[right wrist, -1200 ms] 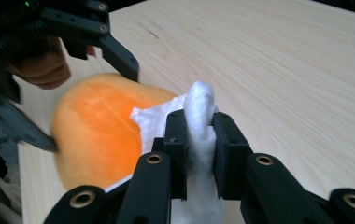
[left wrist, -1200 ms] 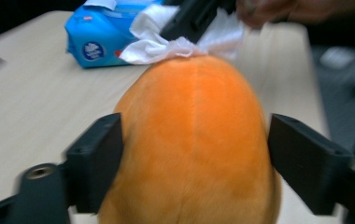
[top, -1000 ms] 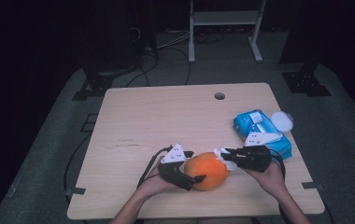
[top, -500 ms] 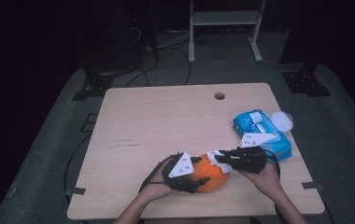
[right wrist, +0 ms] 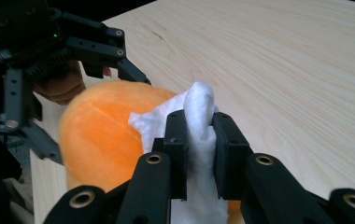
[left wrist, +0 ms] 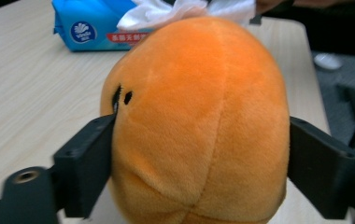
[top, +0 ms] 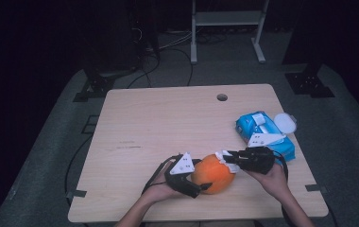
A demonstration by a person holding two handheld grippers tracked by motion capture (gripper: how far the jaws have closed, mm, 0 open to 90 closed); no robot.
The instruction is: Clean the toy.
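A wooden table (top: pixel 168 123) is seen, with a blue tissue pack (top: pixel 262 132) near its right edge. An orange plush (top: pixel 214 173) is found near the front edge, between both grippers. The left gripper (top: pixel 197 182) is brought in level from the left by a hand with knuckles up; its jaws, just reopened a little, are pressed on the plush's sides. The right gripper (top: pixel 225 158) is held level from the right, clenched on a white tissue (right wrist: pixel 199 116) laid against the plush.

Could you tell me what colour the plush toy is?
Orange plush toy, with small black marks; clearest in the left gripper view.
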